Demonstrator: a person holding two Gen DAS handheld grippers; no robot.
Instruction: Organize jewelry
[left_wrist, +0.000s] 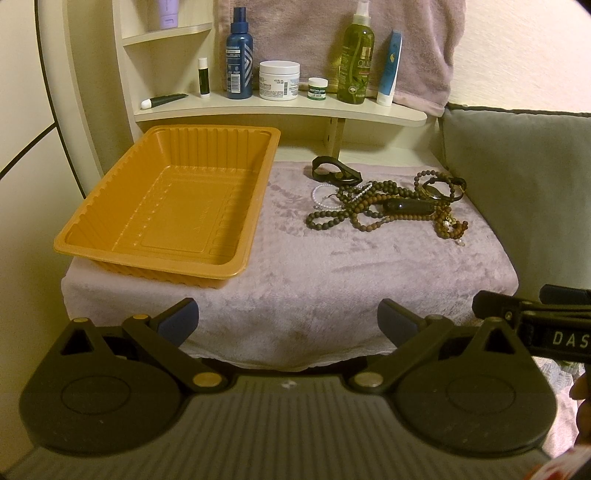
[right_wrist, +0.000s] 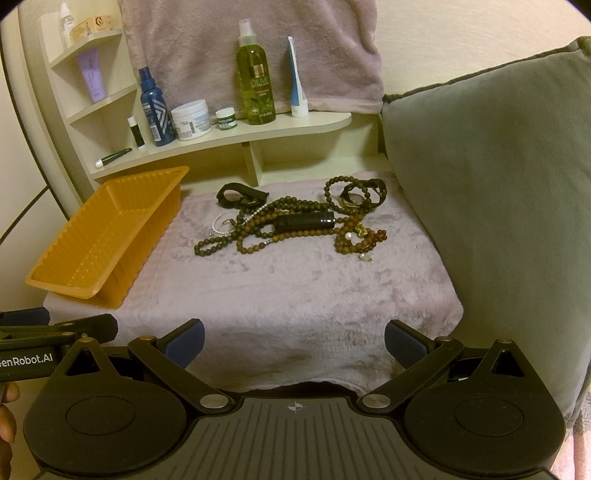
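Note:
A tangled pile of jewelry lies on the lilac fleece cover at the right: brown bead necklaces, a white pearl bracelet, a black band, a black tube-shaped piece and a watch. An empty orange plastic tray sits on the left; it also shows in the right wrist view. My left gripper is open and empty at the near edge. My right gripper is open and empty, also at the near edge, well short of the pile.
A curved shelf behind holds a blue bottle, a white jar, a green olive spray bottle and tubes. A grey cushion stands along the right. A towel hangs at the back.

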